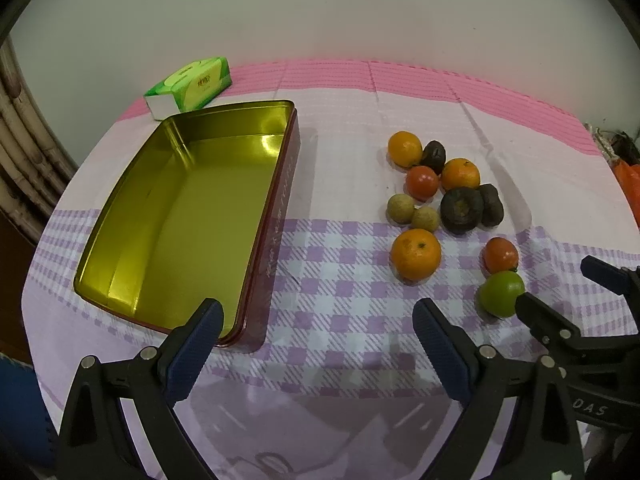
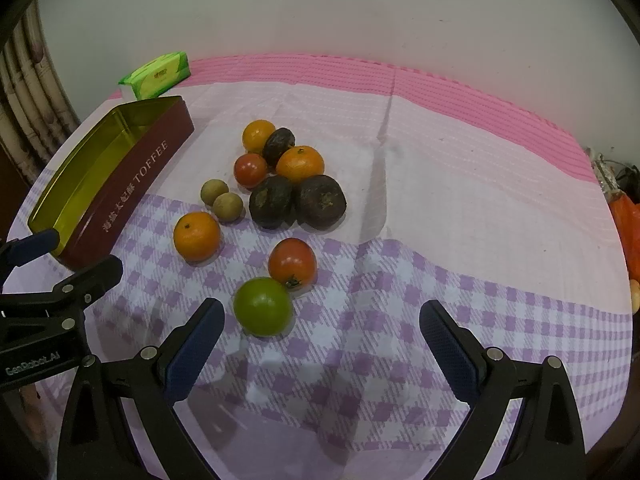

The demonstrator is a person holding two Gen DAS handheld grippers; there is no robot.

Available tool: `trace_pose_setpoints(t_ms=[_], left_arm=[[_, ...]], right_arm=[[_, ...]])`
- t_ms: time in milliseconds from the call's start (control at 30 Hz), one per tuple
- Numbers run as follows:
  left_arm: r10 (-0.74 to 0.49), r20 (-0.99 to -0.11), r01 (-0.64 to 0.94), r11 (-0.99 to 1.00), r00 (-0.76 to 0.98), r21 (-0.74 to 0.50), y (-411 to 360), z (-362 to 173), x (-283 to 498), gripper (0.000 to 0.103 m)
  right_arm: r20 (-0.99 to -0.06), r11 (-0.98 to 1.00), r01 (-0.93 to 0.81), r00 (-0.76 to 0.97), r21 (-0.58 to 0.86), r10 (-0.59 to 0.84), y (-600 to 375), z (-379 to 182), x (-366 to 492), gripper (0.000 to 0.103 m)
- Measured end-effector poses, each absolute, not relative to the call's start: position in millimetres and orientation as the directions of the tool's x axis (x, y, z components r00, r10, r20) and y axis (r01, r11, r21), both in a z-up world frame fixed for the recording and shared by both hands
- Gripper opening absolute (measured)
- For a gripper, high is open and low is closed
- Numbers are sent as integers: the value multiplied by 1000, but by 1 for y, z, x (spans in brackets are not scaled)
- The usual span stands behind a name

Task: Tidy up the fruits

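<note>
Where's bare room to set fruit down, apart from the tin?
The toffee tin holds nothing. Bare cloth runs between its red side and the near orange, and right of the dark fruits. The fruit cluster around the green lime is crowded.

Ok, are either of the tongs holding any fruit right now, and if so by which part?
Nothing is held. The left tongs and the right tongs both stand wide open over the cloth; the green fruit lies untouched on it.

Both fisheye views look steeply down along their own tongs at the tabletop (image 1: 352,288) from close above. The left view faces the toffee tin (image 1: 188,216), the right view the fruit cluster (image 2: 280,192); both views share tin, fruit and tissue pack (image 2: 158,74).
</note>
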State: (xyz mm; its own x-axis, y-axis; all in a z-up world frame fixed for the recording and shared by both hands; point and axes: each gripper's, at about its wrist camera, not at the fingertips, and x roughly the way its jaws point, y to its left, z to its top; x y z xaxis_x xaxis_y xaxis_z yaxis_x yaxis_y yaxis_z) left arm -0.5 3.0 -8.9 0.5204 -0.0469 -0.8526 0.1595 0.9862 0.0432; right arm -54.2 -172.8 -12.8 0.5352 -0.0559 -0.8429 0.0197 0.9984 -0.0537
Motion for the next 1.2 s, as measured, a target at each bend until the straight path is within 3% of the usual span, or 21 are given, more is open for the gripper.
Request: trace_pose_setpoints(t_ms=[300,1200], left_arm=[[15,-851,113,990,525,87,7,-9,1,94],[20,-852,101,991,523,85,11,-10,0,94]], right_arm=[[-842,998,20,536,-58,-60,-171,-10,-54,98],[-843,999,10,536,-51,-49,-169,-9,-56,95]])
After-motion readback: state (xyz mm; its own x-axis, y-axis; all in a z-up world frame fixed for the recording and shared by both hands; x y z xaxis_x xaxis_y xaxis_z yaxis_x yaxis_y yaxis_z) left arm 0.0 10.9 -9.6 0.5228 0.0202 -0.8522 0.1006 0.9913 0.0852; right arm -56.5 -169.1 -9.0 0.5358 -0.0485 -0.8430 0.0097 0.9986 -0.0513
